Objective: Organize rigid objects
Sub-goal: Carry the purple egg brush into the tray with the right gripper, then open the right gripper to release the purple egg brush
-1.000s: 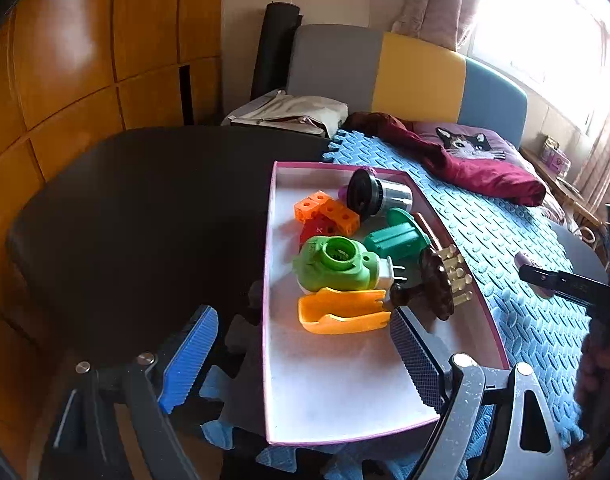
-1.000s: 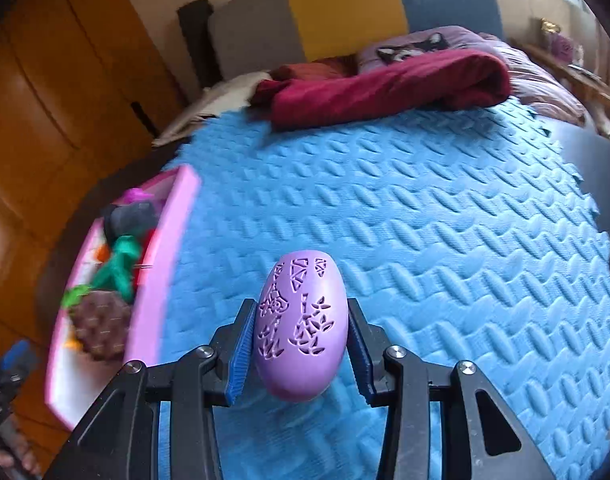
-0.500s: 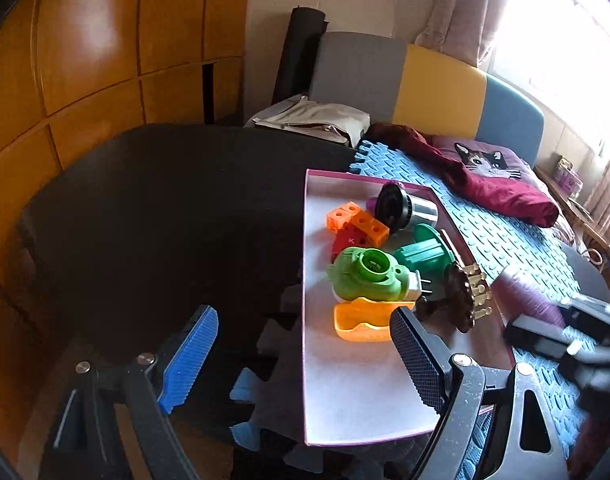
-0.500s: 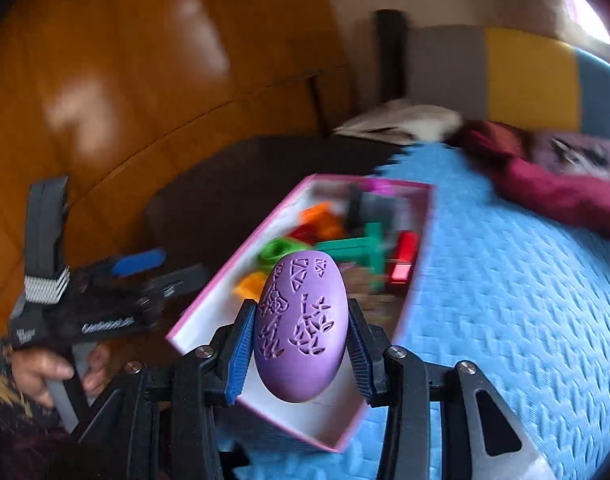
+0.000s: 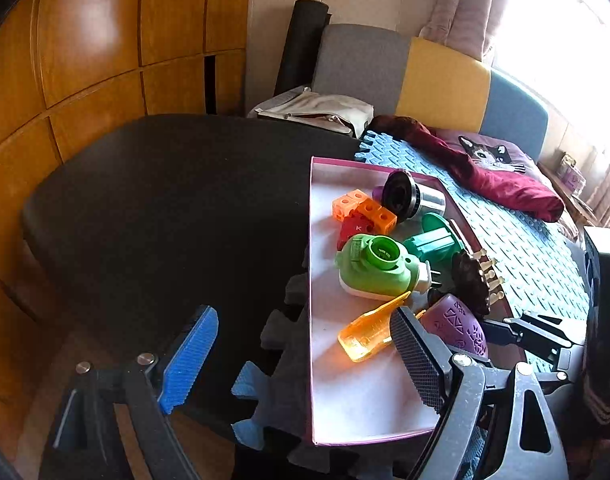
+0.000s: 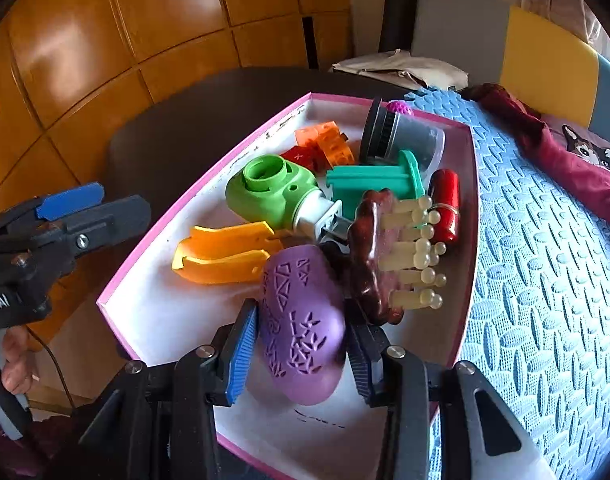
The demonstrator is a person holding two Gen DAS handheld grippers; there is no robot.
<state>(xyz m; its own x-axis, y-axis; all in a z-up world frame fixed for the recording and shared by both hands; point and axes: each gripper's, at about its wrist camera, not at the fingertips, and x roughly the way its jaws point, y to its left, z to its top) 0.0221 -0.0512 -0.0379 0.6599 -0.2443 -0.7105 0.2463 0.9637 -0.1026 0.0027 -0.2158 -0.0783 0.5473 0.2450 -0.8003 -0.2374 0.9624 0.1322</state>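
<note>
If the right claw [image 6: 301,344] lets go too high, the purple egg [image 6: 301,320] could bump the brown massage brush [image 6: 375,256] or the orange clip [image 6: 225,254] and roll around. The egg is squeezed between the claw's two pads, over the near end of the pink box [image 6: 185,204] with the other toys. That claw tips down into the box. The left claw [image 5: 301,360] is wide open with nothing in it, tipped down over the box's near left edge and the dark bench [image 5: 165,184].

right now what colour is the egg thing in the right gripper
Purple egg with cut-out patterning; right wrist view shows it best.
</note>
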